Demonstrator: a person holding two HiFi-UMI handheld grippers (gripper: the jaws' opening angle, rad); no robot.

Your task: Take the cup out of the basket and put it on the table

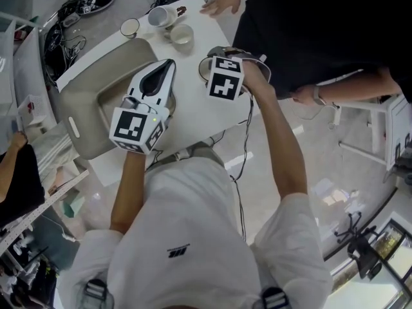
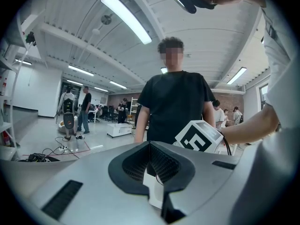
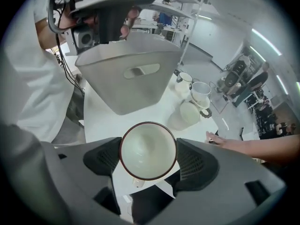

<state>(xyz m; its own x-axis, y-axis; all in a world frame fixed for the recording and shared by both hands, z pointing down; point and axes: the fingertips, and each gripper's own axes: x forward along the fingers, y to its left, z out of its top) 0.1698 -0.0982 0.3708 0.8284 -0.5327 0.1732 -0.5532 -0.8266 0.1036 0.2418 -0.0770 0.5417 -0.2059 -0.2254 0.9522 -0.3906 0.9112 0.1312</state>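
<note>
We find the right gripper (image 3: 149, 161) grasping the cup (image 3: 147, 146) near the basket (image 3: 126, 86), the left gripper (image 2: 151, 156) clenched empty. Risk: the rim may slip and the cup topple on the bench (image 3: 101, 121).

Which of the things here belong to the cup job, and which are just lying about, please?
Job: cup, already out of the basket; table.
Lying about: three spare cups at the table's far end; cables on the floor.
</note>
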